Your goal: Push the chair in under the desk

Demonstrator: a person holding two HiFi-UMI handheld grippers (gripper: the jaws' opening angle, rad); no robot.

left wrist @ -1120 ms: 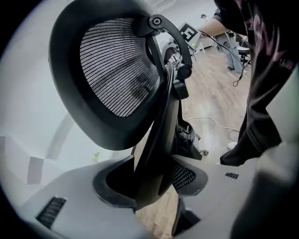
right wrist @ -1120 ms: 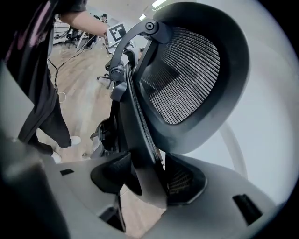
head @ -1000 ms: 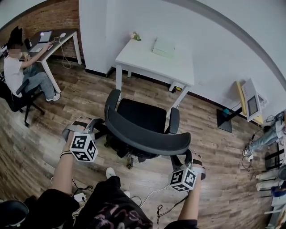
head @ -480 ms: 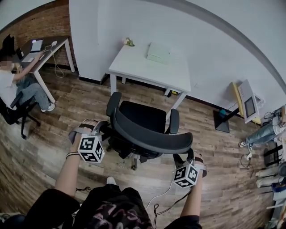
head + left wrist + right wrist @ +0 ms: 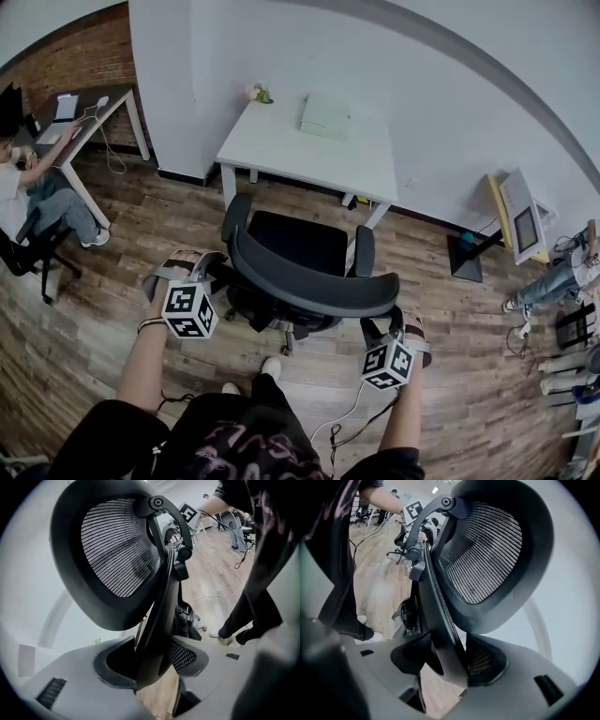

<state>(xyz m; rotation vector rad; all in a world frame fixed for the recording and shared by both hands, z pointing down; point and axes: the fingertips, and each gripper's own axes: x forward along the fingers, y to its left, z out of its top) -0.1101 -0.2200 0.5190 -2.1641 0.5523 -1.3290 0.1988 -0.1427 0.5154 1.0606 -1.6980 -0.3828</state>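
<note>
Black office chair (image 5: 298, 246) stood just in front of the white desk (image 5: 281, 150).
It was upright, its curved mesh back turned away from the desk, seat and both armrests facing it, the seat not yet under the tabletop.

Bare floor (image 5: 187, 225) lies open between the chair (image 5: 300, 248) and the desk (image 5: 309, 150). The desk's legs (image 5: 227, 187) bound the gap beneath it (something small sits by the right one). A cable (image 5: 342, 408) trails behind the chair.
</note>
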